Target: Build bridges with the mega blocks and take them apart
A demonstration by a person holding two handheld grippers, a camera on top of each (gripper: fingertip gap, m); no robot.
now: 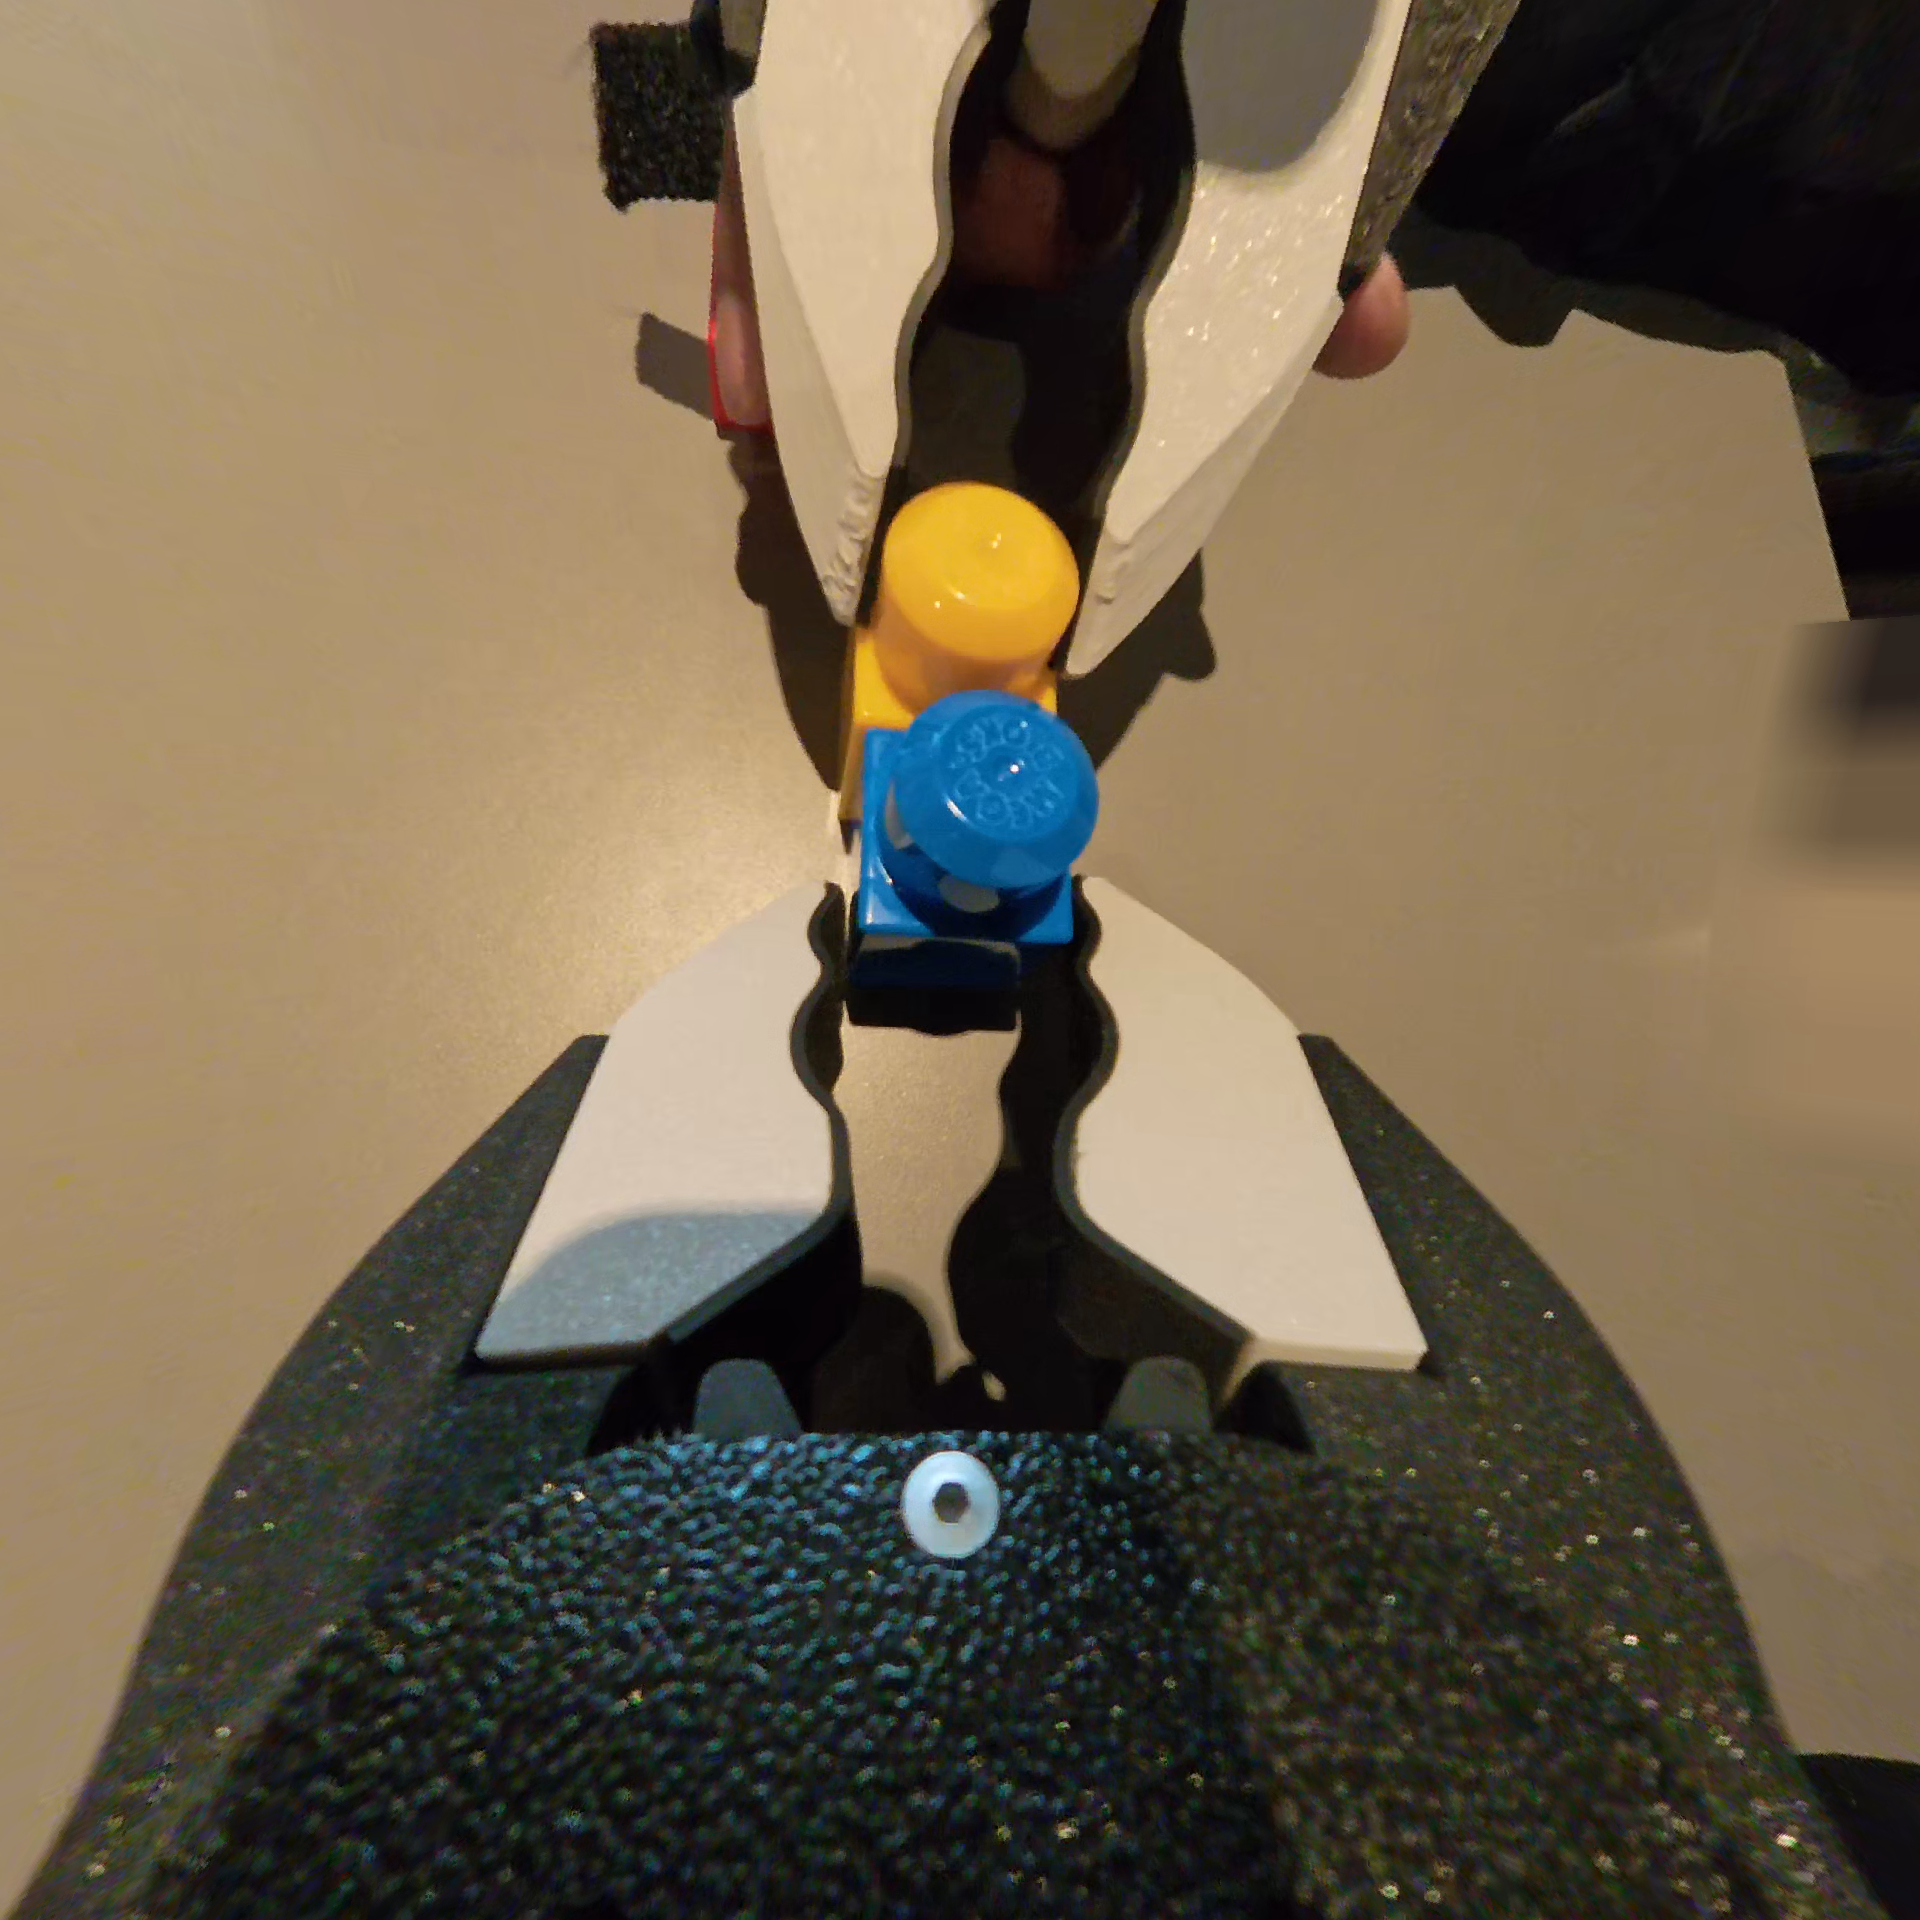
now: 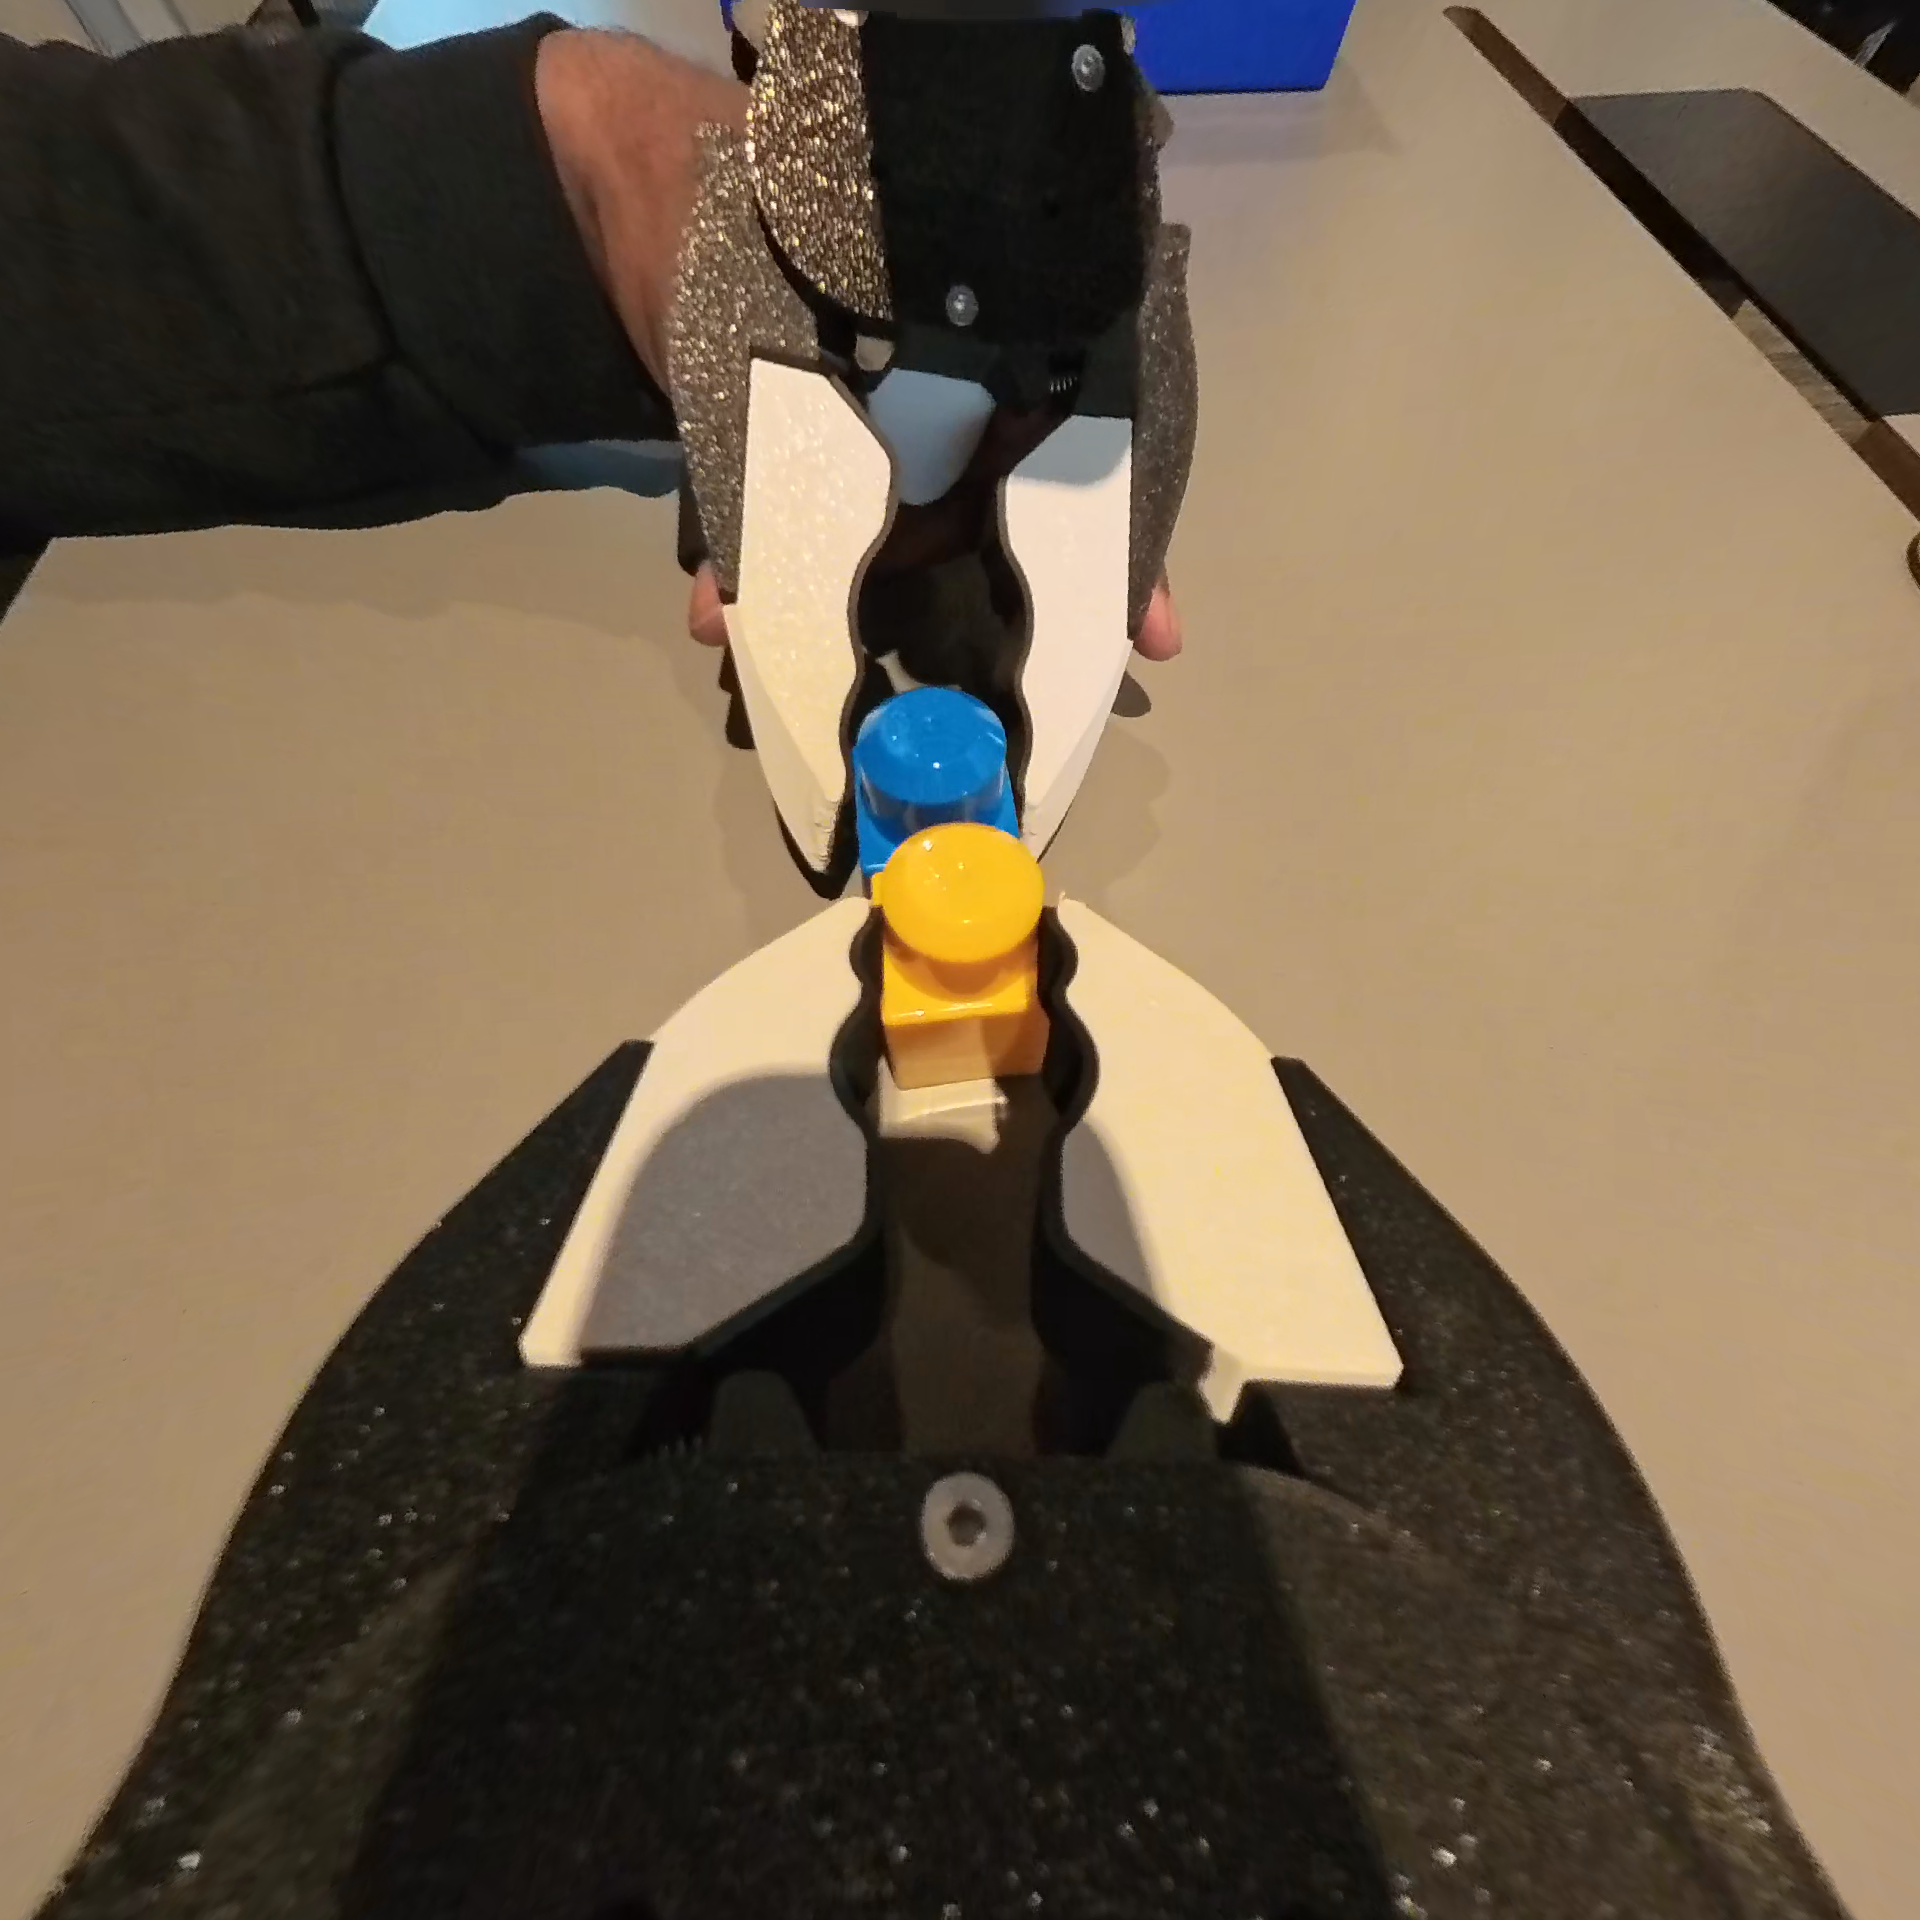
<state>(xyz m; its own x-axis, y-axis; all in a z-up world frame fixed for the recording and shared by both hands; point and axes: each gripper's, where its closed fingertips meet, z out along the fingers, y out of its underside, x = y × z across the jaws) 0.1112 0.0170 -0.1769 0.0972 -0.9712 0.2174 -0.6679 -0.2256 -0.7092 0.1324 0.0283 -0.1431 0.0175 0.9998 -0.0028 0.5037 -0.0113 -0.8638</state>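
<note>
1. The left gripper [image 1: 956, 904] is clamped on the blue block [image 1: 961, 862], its fingers pressing the block's square base from both sides.
2. The right gripper [image 2: 961, 935] is clamped on the yellow block [image 2: 961, 997], directly opposite the blue block.
3. The yellow block sits right against the blue block, studs up, side by side; whether the two touch or a sliver of gap remains, I cannot tell.
4. Both blocks hang above the tan table [image 1: 312, 727], held between the two facing grippers; a dark blue box [image 2: 1247, 42] stands far behind the blue block.
5. Risk: each grip is near the fingertips, so a sideways push between blocks could twist one out and drop it.
6. Risk: the rounded studs offer little hold; a tilt could make the blocks slide past each other.
</note>
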